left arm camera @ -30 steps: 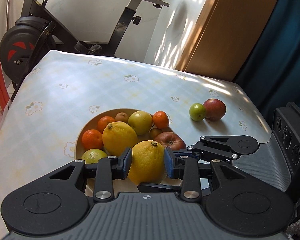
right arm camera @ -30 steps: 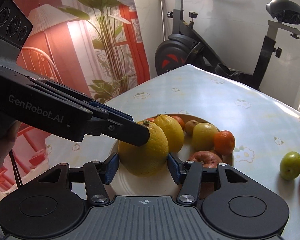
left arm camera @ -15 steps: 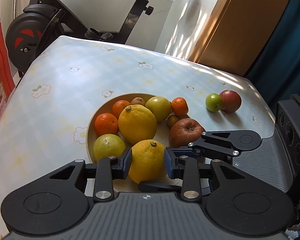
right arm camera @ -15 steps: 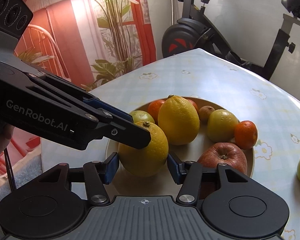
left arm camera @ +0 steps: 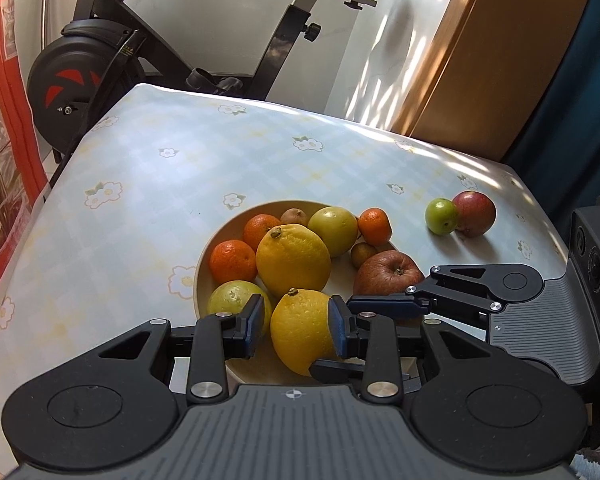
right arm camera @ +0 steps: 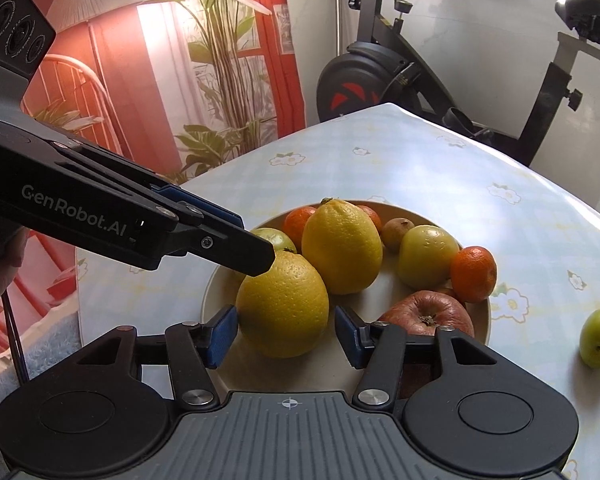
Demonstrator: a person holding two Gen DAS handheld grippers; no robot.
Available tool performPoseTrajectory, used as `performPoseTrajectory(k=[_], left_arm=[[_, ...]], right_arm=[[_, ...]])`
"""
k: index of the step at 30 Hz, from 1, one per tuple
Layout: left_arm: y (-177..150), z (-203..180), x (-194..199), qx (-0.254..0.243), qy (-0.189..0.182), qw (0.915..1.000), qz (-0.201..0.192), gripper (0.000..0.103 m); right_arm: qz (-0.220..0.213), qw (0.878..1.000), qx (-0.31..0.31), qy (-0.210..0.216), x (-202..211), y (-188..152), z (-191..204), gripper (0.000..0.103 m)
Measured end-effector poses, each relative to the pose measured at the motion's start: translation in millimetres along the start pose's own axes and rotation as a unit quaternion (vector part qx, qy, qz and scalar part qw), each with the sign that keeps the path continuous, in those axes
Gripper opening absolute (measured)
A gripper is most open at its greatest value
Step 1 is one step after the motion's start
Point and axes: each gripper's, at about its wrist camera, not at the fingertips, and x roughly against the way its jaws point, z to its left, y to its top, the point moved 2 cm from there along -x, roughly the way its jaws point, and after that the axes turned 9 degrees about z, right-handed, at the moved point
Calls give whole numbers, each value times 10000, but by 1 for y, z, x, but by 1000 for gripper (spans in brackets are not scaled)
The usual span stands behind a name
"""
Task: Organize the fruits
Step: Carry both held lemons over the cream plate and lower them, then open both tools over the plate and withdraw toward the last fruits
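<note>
Fruit sits piled in a round cream bowl (left arm camera: 204, 264) near the front edge of the worktop (left arm camera: 140, 184). A big yellow lemon (left arm camera: 302, 330) lies at the near side of the bowl, stem end up. It sits right between the pads of both claws. The left claw (left arm camera: 296, 326) is released, with only its right pad touching the lemon. The right claw (right arm camera: 286, 334) is released too, with its pads just beside the lemon. Both claws are equally near it.
</note>
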Motion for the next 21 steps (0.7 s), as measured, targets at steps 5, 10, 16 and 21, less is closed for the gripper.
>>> performPoseTrajectory(k=[5, 10, 16, 21], left_arm=[[3, -3, 3, -8, 80, 10000, -47, 37], [3, -3, 4, -1, 132, 9999, -54, 37], [5, -5, 7, -30, 182, 9998, -77, 37], [9, -9, 7, -43, 224, 9997, -97, 37]], right_arm=[[-55, 10000, -23, -54, 7, -4, -7, 50], [-125, 9999, -66, -26, 12, -6, -10, 49], [-304, 9995, -89, 5, 23, -7, -13, 49], [-452, 9989, -96, -14, 35, -9, -21, 49]])
